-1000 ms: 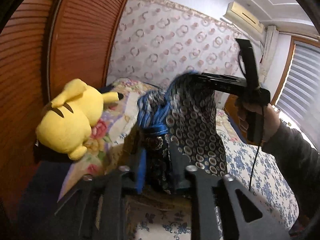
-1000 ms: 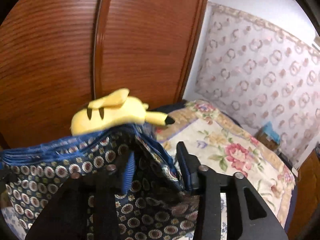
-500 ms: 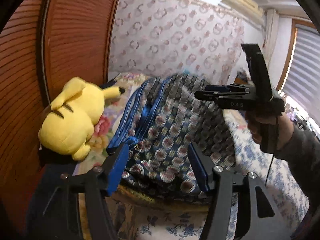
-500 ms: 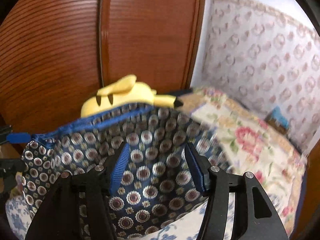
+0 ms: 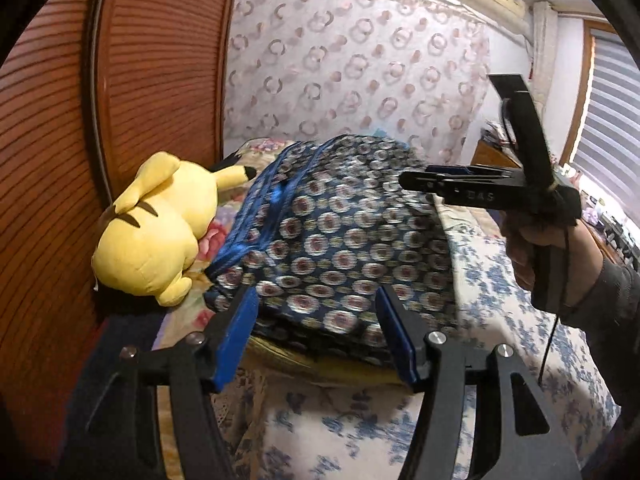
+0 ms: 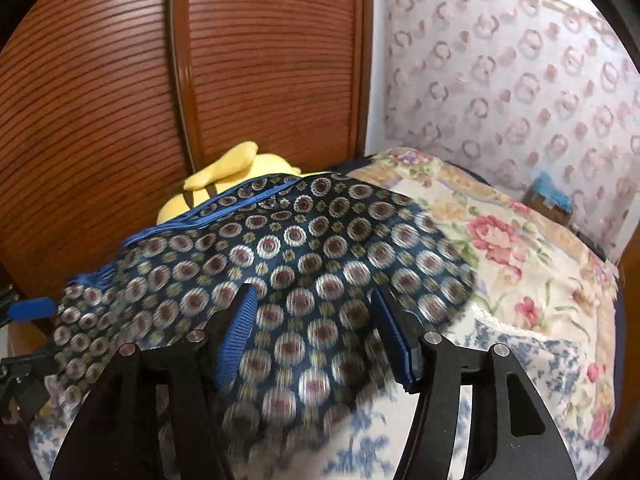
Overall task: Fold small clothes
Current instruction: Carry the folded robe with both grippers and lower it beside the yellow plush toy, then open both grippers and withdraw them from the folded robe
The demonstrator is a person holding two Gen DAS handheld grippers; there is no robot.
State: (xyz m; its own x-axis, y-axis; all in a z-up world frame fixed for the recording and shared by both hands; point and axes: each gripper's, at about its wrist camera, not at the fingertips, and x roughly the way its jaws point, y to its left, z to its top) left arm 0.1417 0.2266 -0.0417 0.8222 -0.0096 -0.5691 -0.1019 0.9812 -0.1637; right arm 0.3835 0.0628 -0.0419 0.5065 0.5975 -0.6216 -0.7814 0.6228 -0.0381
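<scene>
Light: you see soft indoor light, brighter from the window blind (image 5: 612, 120) at right | Blur: the patterned cloth (image 6: 304, 264) is smeared by motion — worst at its lower edge | Edges: strong fisheye bending, dark round corners | Glare: mild on the blind only

Black tool (image 5: 316, 336), blue pads (image 5: 236, 336).

patterned cloth (image 5: 340, 252) no longer bunched up and hanging between the grippers, now dropped and spread over the bed, left gripper (image 5: 316, 332) let go, right gripper (image 6: 316, 332) too, both jaws wide apart now
</scene>
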